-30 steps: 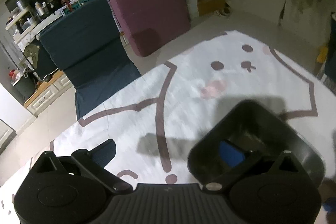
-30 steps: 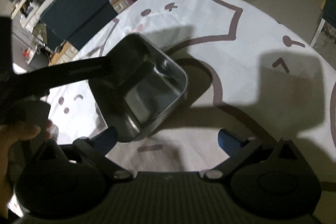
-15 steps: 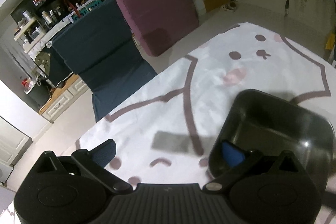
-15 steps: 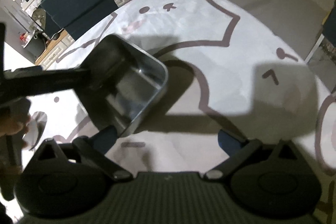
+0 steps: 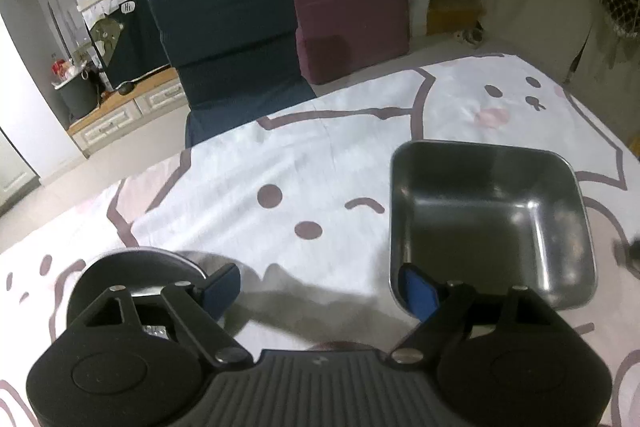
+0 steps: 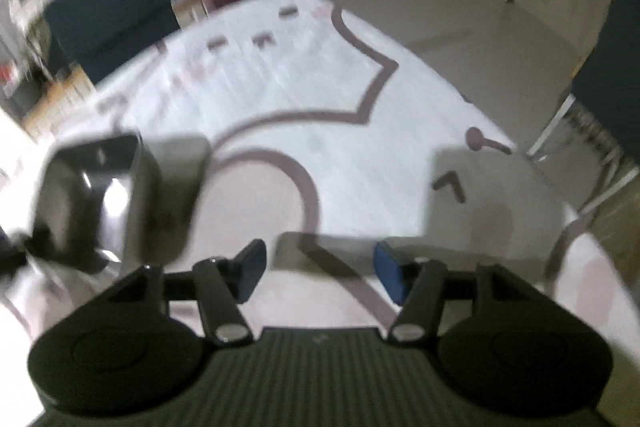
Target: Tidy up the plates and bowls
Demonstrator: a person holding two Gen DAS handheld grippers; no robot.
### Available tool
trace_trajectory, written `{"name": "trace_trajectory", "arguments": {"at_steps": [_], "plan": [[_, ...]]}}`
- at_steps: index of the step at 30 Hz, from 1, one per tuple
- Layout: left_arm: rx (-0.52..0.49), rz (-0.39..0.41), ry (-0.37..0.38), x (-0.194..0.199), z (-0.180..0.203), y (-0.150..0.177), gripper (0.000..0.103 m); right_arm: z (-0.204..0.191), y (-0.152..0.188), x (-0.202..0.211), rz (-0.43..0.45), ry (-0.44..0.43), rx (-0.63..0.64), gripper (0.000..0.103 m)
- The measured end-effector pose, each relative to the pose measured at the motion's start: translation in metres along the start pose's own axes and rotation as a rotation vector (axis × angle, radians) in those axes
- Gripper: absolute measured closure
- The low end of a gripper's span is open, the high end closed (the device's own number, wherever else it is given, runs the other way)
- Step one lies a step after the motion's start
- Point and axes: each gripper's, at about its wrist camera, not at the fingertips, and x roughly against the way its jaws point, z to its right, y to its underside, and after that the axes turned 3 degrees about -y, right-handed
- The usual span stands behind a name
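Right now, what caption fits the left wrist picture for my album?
Open left gripper over a cartoon tablecloth, one finger inside the square metal bowl, a round plate beside the other.

Square metal bowl [image 5: 490, 223] on printed cloth [image 5: 320, 163], right of centre. Round plate [image 5: 136, 269] left of bowl, well apart, same cloth. Two cushions [image 5: 280, 27] behind cloth, beyond bowl.

Dim fisheye-warped views, hard overhead shadows, right wrist view heavily motion-blurred.
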Motion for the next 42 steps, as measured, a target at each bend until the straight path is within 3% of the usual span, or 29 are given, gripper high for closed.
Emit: {"name": "trace_trajectory", "arguments": {"at_steps": [4, 8, 14, 19, 23, 28, 30, 36, 42], "plan": [[0.001, 0.006, 0.018, 0.0, 0.002, 0.0, 0.017, -0.001, -0.007, 0.014, 0.09, -0.145, -0.075, 0.031], [-0.009, 0.009, 0.026, -0.002, 0.006, -0.001, 0.018, -0.014, -0.007, 0.014, 0.092, -0.277, -0.079, 0.021], [0.007, 0.011, 0.042, -0.004, 0.003, -0.001, 0.02, -0.056, -0.002, 0.0, 0.053, -0.238, 0.086, 0.021], [0.04, 0.009, 0.075, -0.007, -0.001, -0.005, 0.042, -0.062, 0.005, -0.01, 0.014, -0.209, 0.079, 0.041], [0.085, 0.004, 0.135, -0.009, -0.001, -0.008, 0.049, -0.053, 0.004, -0.006, 0.029, -0.239, 0.053, 0.061], [0.104, -0.031, 0.211, -0.008, 0.009, -0.005, 0.086, -0.052, 0.006, -0.002, 0.048, -0.262, 0.066, 0.083], [0.107, -0.042, 0.232, -0.006, 0.012, -0.004, 0.095, -0.053, 0.006, -0.001, 0.048, -0.277, 0.078, 0.093], [0.116, -0.046, 0.234, 0.005, 0.014, 0.0, 0.097, -0.056, 0.006, -0.004, 0.045, -0.275, 0.113, 0.097], [0.153, 0.0, 0.221, 0.036, 0.003, -0.001, 0.097, -0.063, 0.007, 0.008, 0.068, -0.28, 0.157, 0.098]]}}
